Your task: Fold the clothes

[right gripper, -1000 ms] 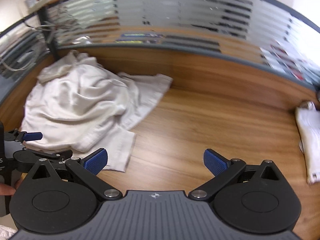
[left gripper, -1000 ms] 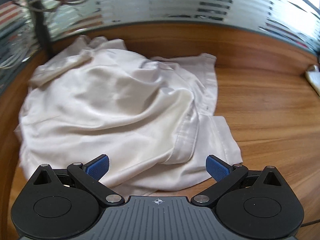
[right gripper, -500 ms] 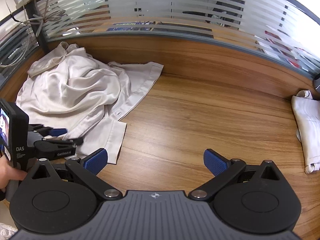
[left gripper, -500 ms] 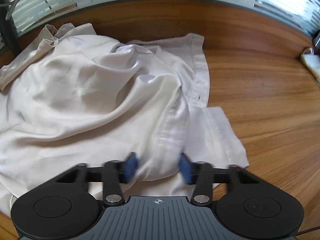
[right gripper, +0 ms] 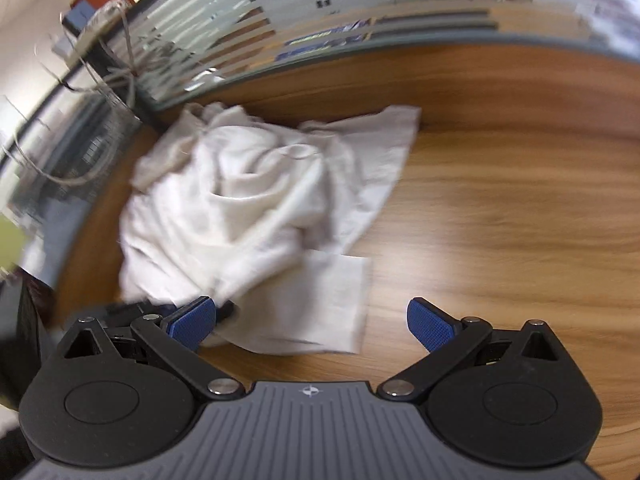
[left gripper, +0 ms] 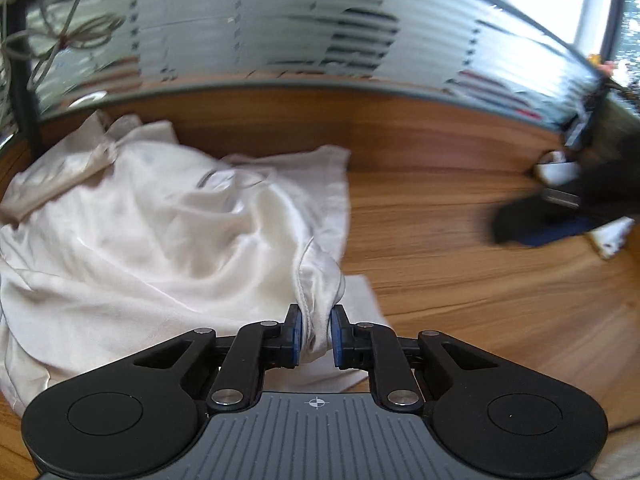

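Our left gripper (left gripper: pixel 314 334) is closing on a bunched fold of the white shirt (left gripper: pixel 160 232) heaped on the wooden table (left gripper: pixel 460 280). Our right gripper (right gripper: pixel 310 322) is wide open, holding nothing. We should lift slowly, so the cloth doesn't slip.

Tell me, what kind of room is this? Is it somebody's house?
Probably an office, not a house. A frosted striped glass partition runs along the back of a long wooden desk, and bundled cables hang at one end. A crumpled cream shirt lies on the desk.
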Tool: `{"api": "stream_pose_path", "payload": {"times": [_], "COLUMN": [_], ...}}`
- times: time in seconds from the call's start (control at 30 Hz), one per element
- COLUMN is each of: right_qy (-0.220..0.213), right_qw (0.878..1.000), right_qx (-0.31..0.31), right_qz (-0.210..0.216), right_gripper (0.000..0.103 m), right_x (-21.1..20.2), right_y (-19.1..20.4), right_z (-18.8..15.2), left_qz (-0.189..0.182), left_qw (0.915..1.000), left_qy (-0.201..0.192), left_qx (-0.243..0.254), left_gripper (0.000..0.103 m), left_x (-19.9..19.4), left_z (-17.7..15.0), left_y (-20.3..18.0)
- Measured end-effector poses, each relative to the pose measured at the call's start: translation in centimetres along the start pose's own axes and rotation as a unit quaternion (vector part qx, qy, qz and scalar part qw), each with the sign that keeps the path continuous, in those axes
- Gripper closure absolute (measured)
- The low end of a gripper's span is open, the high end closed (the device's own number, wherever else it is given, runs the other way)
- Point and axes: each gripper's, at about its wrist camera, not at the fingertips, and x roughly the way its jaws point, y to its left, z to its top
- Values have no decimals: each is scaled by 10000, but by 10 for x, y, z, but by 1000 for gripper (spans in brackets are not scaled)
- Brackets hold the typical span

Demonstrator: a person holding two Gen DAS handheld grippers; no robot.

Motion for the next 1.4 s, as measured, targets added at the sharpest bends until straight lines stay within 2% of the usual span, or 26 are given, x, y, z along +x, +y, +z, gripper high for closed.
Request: {"api": "stream_pose_path", "payload": {"times": [0.13,0.27,0.33,0.37,0.43,0.53,0.63,0.8,0.87,1.0,1.17,1.4], "right_qy": [362,739,934,1000,1108,1002,819,636,571,434,288,230], "right_qw": [9942,9842,9780,9744,9665,9662,9691,9701,9725,9760,9815,9877], "right_qx": [682,1211,1431,1528,1727,1798,1828,2016,2004,1978,1856,1405], "right_qz": [747,1055,1197,1309,1543,1551,1440,1191,1040,806,382,-652], "right_gripper": [2,13,31,36,64,87,91,94,94,94,94,94], "right_x": [30,56,66,68,70,59,42,12,-1,-28,-71,-129], "right_y": [-4,-11,-15,-16,-19,-26,-40,-86,-106,-145,-207,-304], "right_z": [13,13,10,8,3,0,0,-1,-2,-1,-2,-15], "left_qz": [-334,-534,-726,-833,-1029,-1135,-1193,-1266,-1165,-762,-49,724], "left_qw": [9993,9970,9960,9953,9937,9928,9921,9914,9928,9971,9996,9958], "left_qy": [-133,-363,-384,-370,-298,-210,-168,-102,-76,-41,85,427], "left_qx": [116,419,365,336,326,326,361,323,276,7,-258,-366], "left_gripper": [86,86,86,86,86,86,86,84,79,72,56,46], "left_x": [-20,-41,-48,-50,-53,-52,-53,-50,-49,-49,-50,-44], "left_z": [3,8,11,14,17,18,15,10,6,1,-10,-32], "left_y": [-17,-33,-36,-38,-44,-56,-72,-100,-110,-126,-139,-158]}}
